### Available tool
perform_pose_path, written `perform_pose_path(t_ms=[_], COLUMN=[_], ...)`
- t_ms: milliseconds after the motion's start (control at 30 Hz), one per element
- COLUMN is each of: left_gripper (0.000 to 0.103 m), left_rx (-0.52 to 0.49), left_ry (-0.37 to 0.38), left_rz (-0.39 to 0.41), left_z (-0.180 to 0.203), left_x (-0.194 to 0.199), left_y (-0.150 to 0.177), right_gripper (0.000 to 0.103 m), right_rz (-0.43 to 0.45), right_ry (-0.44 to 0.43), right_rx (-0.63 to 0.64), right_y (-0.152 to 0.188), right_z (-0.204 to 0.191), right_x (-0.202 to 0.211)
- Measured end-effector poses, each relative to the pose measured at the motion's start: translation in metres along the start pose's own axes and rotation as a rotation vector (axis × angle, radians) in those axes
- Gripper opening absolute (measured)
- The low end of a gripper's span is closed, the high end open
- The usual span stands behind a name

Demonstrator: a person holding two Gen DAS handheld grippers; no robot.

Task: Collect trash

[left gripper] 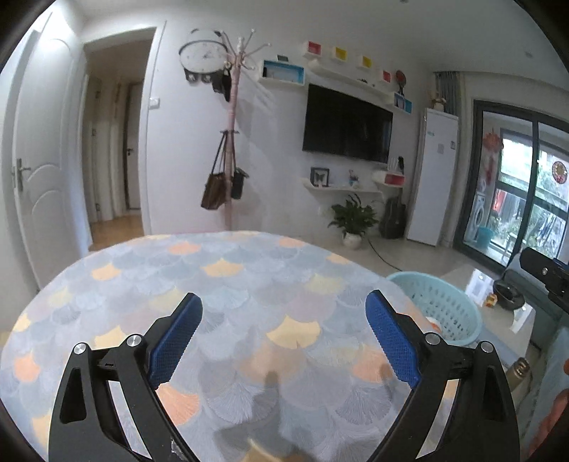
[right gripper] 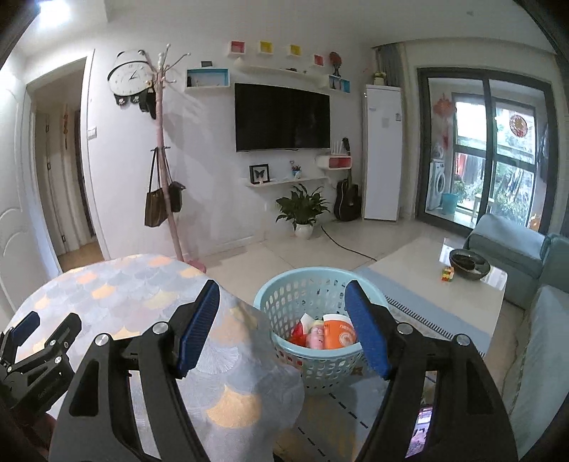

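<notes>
Right wrist view: trash (right gripper: 325, 334) lay in the basket (right gripper: 270, 302) beyond our right gripper (right gripper: 282, 296); both our grippers, angled downward, were spread and empty, the left gripper (left gripper: 284, 302) over the table (left gripper: 249, 270).

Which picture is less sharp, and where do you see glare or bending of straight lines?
Left wrist view: softer, hazy, with a shadow on the tablecloth under the open left claw. Right wrist view: sharper, ceiling glare top left; door frames bow near the edges in both views.

Both views dim, cool daylight from the glass door (right gripper: 487, 149) at right; ceiling light (right gripper: 53, 14) blown out top left in right wrist view; soft shadows on the tablecloth (left gripper: 213, 291); strong fisheye bending and dark vignette at corners; slight overall softness, near edge of left view blurred.
</notes>
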State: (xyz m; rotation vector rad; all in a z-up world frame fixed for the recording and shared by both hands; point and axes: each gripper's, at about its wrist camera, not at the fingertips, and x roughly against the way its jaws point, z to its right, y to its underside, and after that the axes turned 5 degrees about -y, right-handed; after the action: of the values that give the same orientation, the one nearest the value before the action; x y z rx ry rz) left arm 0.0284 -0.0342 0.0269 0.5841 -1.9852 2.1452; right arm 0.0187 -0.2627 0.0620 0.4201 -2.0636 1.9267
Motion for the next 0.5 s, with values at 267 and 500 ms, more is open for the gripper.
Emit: perform_pose_path(t_ms=[267, 500], left_gripper=[0.094, 0.094], left_rx=[-0.02, -0.023], left_ry=[-0.017, -0.005], left_rz=[-0.001, -0.011], left_z=[-0.002, -0.004], left_x=[0.003, 0.003], left_y=[0.006, 0.009], right_gripper=[0.069, 0.069], right_rz=[-0.05, -0.061], right_ry=[-0.006, -0.014], right_rx=[-0.023, -0.012], right_y=[0.027, 0.03], right_z=[0.004, -0.001], right_x=[-0.009, -0.015])
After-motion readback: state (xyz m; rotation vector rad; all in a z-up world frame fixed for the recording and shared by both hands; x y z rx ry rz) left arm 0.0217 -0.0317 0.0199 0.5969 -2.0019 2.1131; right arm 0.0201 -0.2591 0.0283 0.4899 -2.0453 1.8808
